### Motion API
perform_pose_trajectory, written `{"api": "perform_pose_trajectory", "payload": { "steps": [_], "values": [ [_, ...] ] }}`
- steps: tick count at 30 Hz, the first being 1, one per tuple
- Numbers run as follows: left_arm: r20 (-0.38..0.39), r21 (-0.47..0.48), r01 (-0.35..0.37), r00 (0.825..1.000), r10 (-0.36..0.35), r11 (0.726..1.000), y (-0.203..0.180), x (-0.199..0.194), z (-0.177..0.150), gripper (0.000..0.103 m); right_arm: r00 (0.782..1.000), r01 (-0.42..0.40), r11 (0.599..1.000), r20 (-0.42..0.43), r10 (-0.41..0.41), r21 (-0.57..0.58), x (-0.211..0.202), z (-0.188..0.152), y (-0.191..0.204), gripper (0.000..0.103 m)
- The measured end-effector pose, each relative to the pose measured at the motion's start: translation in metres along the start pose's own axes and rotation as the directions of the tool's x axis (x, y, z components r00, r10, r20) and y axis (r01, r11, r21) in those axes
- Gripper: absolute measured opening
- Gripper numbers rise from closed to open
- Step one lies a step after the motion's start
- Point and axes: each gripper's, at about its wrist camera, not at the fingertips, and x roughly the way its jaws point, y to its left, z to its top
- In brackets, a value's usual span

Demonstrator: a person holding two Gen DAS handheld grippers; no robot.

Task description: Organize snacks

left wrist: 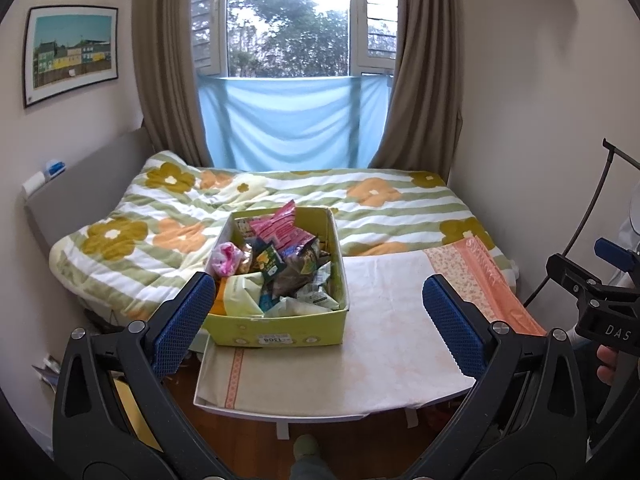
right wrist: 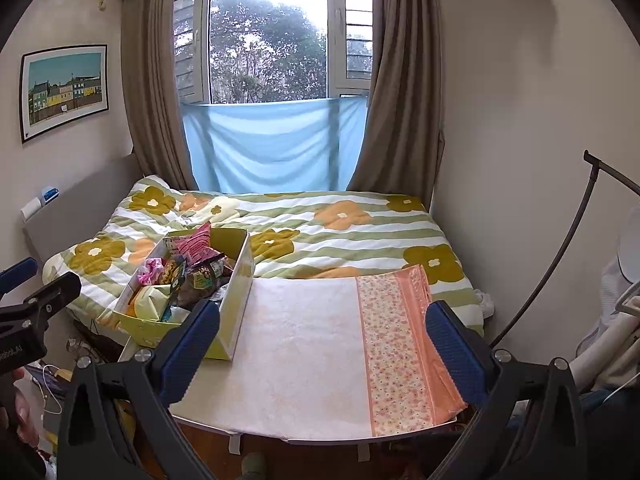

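Both the left gripper [left wrist: 316, 312] and right gripper [right wrist: 324, 340] gape wide, holding nothing. The snack box [left wrist: 280, 320] sits on the bench's [left wrist: 380, 360] left corner, overstuffed, so a careless grab could spill packets or shove it off.

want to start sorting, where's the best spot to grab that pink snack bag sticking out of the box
Probably the top corner of the pink snack bag: it stands tilted above the rim of the green box, clear of the other packets. Come from above and the near side with an open hand-held gripper, the left hand-held gripper being the one lined up with the box, and pinch across the flat foil so the pads close on its thin faces.
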Motion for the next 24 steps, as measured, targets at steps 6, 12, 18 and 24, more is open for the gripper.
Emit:
{"api": "perform_pose_trajectory", "payload": {
  "steps": [6,12,18,24],
  "values": [
    [0.003,0.005,0.001,1.000,-0.001,1.000,-0.0006,0.0022,-0.0002,0.103,1.000,0.002,1.000,0.004,-0.002,0.003,-0.0013,-0.0015,0.0000,0.102],
    [0.006,0.008,0.000,1.000,0.000,1.000,-0.0021,0.0042,0.0001,0.103,1.000,-0.002,1.000,0.004,0.002,0.007,-0.0011,-0.0022,-0.0002,0.102],
    [0.001,0.009,0.000,1.000,-0.001,1.000,-0.0054,0.0087,0.0019,0.103,1.000,-0.002,1.000,0.003,0.002,0.006,-0.0008,-0.0019,-0.0004,0.102],
    [0.001,0.009,0.000,1.000,0.000,1.000,-0.0051,0.0088,0.0025,0.103,1.000,-0.003,1.000,-0.003,0.003,0.005,0.0017,-0.0021,-0.0008,0.102]
  ]
}}
